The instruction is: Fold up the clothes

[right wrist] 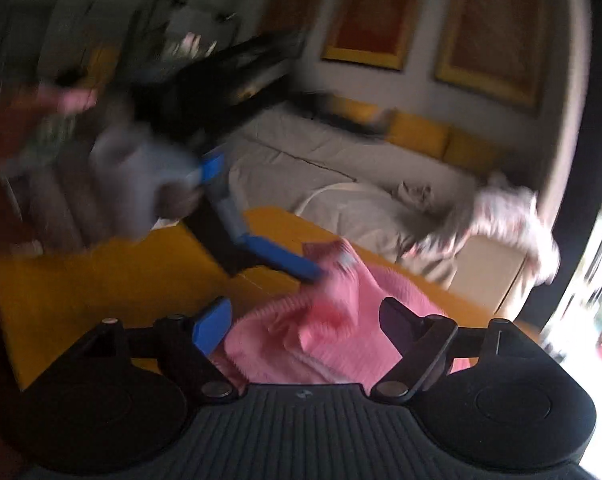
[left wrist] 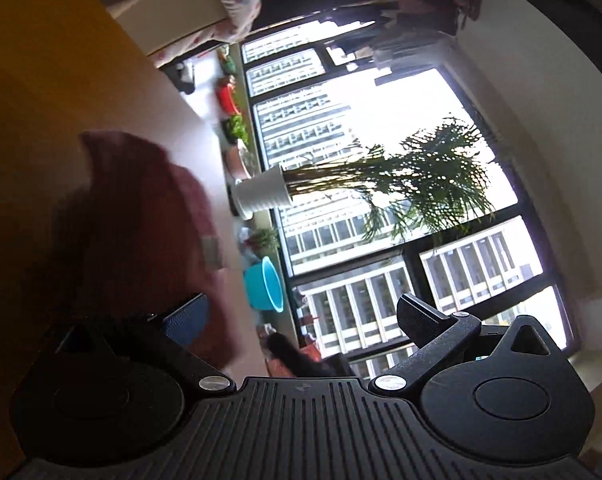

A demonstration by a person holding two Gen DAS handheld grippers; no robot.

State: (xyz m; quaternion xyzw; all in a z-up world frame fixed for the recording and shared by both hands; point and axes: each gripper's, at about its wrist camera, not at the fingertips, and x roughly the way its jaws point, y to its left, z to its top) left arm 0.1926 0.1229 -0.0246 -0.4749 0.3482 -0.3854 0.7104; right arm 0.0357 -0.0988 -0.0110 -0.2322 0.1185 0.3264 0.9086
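A pink ribbed garment (right wrist: 341, 320) lies crumpled on the yellow table (right wrist: 101, 280). My right gripper (right wrist: 307, 326) hovers just over it, open, with cloth showing between its blue pad and black finger. In the blurred right wrist view, a blue finger (right wrist: 285, 260) of my left gripper touches the garment's far corner. The left wrist view is turned sideways: my left gripper (left wrist: 301, 316) is open wide, and the garment (left wrist: 149, 216), dark in shadow, sits beside its blue-padded finger (left wrist: 187, 322) on the table (left wrist: 41, 100).
A grey-covered sofa (right wrist: 341, 168) with yellow cushions stands behind the table, with patterned clothes (right wrist: 509, 216) draped on its arm. A large window (left wrist: 381, 200), a potted palm (left wrist: 261, 196) and a teal basin (left wrist: 267, 288) are on the other side.
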